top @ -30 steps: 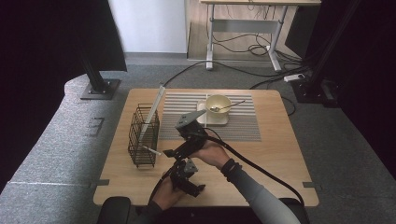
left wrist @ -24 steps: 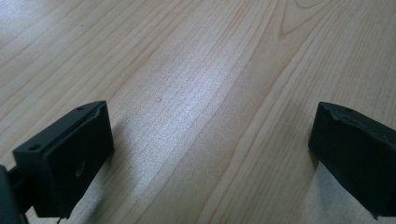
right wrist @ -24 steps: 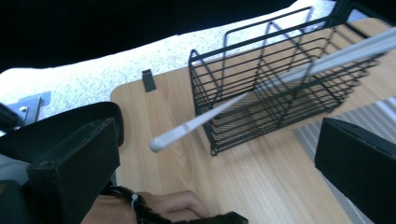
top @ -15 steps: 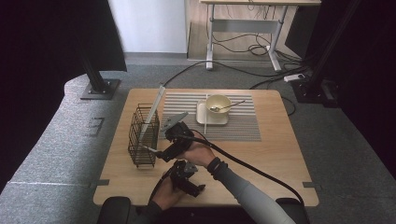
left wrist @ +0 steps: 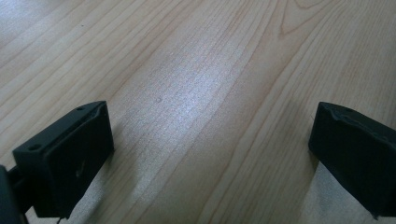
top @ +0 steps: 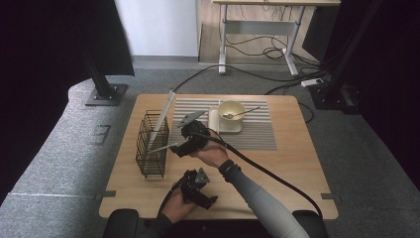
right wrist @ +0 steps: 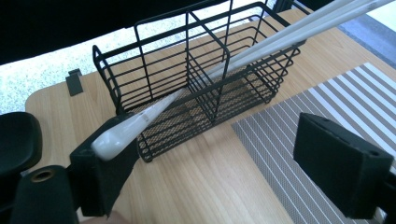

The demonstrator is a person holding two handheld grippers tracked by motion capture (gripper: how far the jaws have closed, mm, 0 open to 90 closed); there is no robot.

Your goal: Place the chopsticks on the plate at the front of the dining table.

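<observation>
Chopstick (right wrist: 140,123) leans out of the wire basket (right wrist: 196,79), its thick end resting against your right gripper's (right wrist: 224,172) left finger (right wrist: 100,177). The jaws, just closing, stand wide; centre it between both pads before squeezing.

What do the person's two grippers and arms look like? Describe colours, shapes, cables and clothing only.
Both tools are black. The right gripper has two blocky, flat-faced black jaws, a grey three-cornered plate on top, and a thick black cable trailing off the table's near edge. The left gripper has the same squared black jaws and a grey plate. The right arm wears a grey sleeve and a dark wristband.
</observation>
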